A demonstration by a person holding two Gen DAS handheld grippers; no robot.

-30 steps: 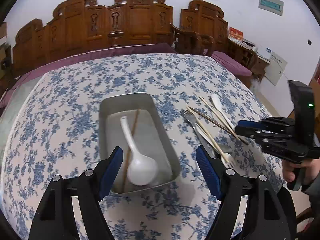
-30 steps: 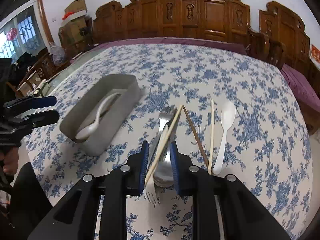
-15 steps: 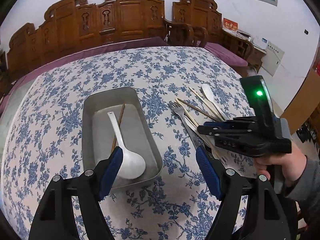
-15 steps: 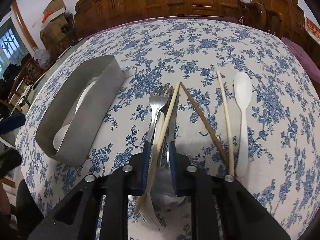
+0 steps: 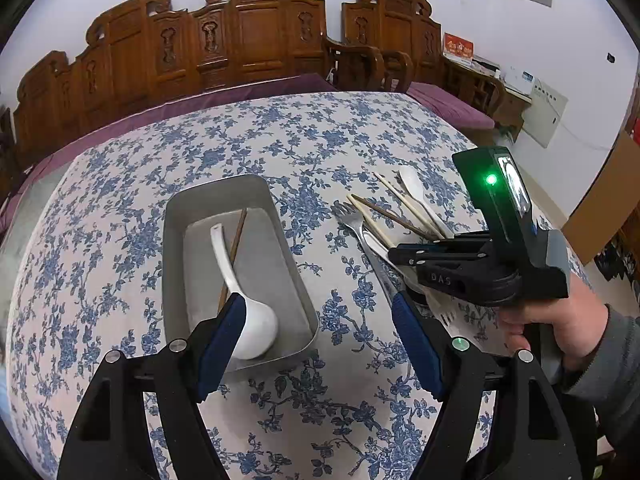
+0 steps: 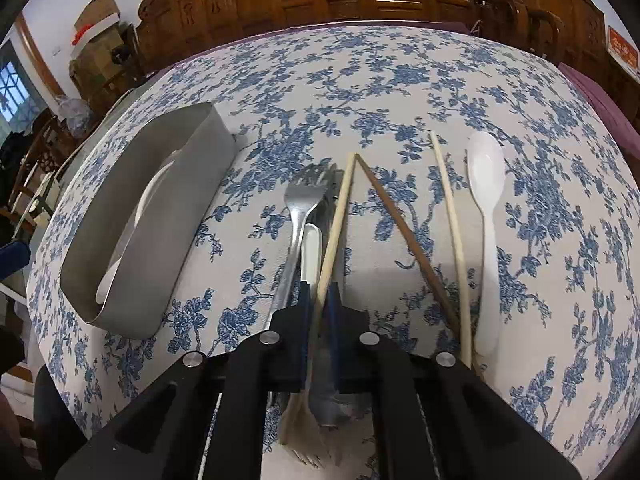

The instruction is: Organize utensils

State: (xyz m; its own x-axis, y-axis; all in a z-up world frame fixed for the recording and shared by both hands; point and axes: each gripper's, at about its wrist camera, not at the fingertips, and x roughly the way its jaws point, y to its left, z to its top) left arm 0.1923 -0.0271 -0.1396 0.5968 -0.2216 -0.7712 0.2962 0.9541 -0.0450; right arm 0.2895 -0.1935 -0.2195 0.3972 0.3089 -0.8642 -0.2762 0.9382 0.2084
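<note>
A grey metal tray [image 5: 176, 216] [image 6: 172, 200] holds a white ceramic spoon [image 5: 248, 312] and a brown chopstick [image 5: 234, 246]. To its right lie a metal fork [image 6: 298, 204], a pale chopstick [image 6: 340, 208], a brown chopstick [image 6: 400, 224], another pale chopstick [image 6: 448, 208] and a white plastic spoon [image 6: 486, 184]. My right gripper [image 6: 318, 300] is low on the table, shut on the pale chopstick over the fork pile. It also shows in the left wrist view [image 5: 394, 254]. My left gripper [image 5: 316, 312] is open and empty above the tray's near end.
The round table has a blue floral cloth [image 5: 280, 140]. Carved wooden chairs [image 5: 248, 40] stand behind it. Cardboard boxes [image 6: 96, 20] sit at the far left of the room. A white spoon handle [image 6: 311, 252] lies among the fork pile.
My right gripper has dropped to the utensil pile and its jaws have narrowed onto the pale chopstick. The left gripper has shifted, staying open.
</note>
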